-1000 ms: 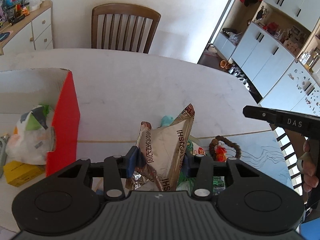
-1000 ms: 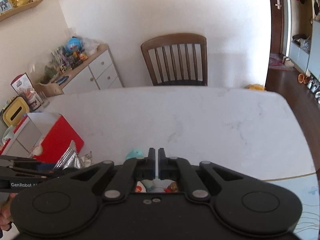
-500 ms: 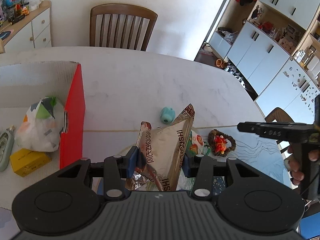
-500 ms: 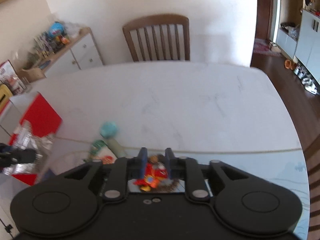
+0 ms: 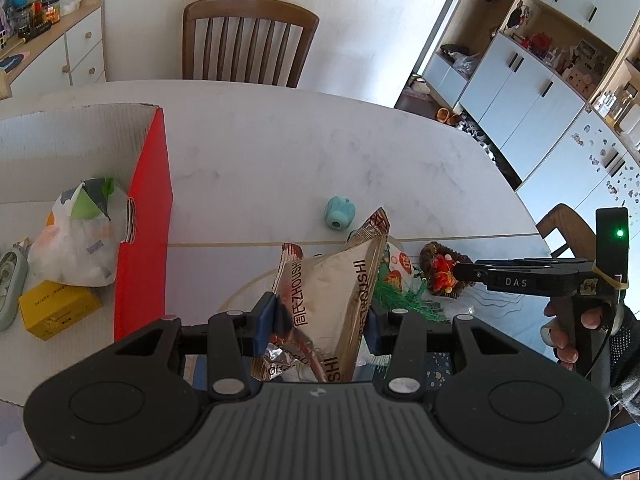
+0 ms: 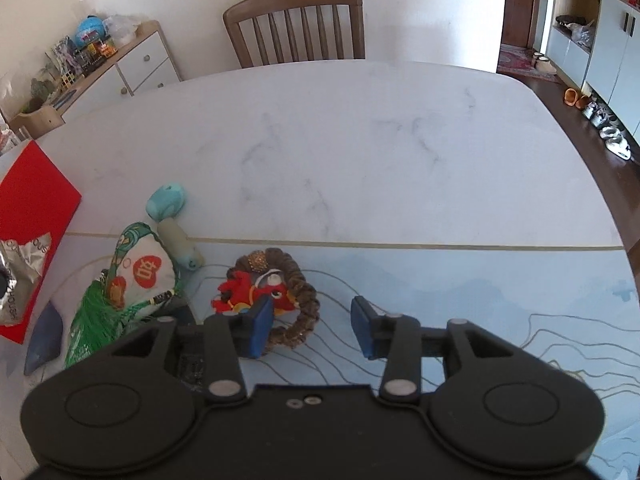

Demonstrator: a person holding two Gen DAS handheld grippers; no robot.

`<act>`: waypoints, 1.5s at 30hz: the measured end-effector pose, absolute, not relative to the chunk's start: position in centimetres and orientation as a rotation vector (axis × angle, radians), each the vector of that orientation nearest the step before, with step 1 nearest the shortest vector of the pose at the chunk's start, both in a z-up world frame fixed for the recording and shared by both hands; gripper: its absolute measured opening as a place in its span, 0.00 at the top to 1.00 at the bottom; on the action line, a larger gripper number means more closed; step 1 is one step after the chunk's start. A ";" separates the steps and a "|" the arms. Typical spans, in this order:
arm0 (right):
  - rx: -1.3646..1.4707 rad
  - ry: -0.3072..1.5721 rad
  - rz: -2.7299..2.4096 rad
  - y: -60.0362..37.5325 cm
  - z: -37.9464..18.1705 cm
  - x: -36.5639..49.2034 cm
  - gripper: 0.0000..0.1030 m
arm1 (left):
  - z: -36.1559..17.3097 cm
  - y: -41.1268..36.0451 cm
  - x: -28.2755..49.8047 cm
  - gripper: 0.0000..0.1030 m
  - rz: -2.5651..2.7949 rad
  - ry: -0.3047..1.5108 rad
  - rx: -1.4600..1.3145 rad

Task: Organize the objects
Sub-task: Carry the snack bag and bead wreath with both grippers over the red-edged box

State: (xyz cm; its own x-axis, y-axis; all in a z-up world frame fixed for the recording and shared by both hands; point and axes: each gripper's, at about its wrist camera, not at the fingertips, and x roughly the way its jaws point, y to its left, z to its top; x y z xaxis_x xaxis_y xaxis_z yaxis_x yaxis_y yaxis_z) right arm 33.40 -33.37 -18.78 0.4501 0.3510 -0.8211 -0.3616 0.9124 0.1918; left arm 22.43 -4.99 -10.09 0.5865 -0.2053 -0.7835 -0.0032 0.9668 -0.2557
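A: Where's the snack bag (image 5: pixel 328 292)?

B: Up off the table (image 5: pixel 260 152), pinched between your left gripper (image 5: pixel 320 322) pads, w/ the blue pads pressing both sides of the foil. It hangs just right of the red box (image 5: pixel 144 240); a white plastic bag (image 5: pixel 74 236) and a yellow carton (image 5: pixel 56 308) lie inside that box.

A: And your right gripper (image 6: pixel 312 326)?

B: Jaws apart, they've just been opening, nothing clamped. The left pad sits over the edge of the brown bead bracelet (image 6: pixel 298 280) w/ the red charm (image 6: pixel 248 290); can't tell if it touches. The bracelet lies on the blue mat, mostly left of the gap.

A: Other stuff nearby?

B: Green-and-white packet (image 6: pixel 132 284) left of the bracelet, teal toy (image 6: pixel 166 202) behind it on the marble. Your hand (image 5: pixel 568 332) grips the right handle.
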 end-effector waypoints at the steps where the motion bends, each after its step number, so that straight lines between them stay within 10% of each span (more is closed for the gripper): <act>1: 0.000 1.014 0.447 -33.6 -18.9 33.4 0.61 | -10.1 -5.0 22.4 0.59 -0.119 0.940 -0.240; 8: 0.085 1.001 0.510 -34.4 -18.1 32.9 0.93 | -10.0 -5.2 22.3 0.59 -0.123 0.938 -0.236; 45: 0.108 0.778 0.665 -30.7 -3.6 27.1 0.94 | -5.2 -0.4 18.4 0.61 -0.163 0.829 -0.208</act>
State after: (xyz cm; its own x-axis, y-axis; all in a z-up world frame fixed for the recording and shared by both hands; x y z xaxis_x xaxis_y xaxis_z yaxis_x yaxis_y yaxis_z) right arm 27.10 -30.70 -3.64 0.5207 0.5922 -0.6149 -0.5157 0.7922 0.3263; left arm 18.43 -0.42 -5.24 0.6648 -0.2243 -0.7125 0.0622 0.9672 -0.2465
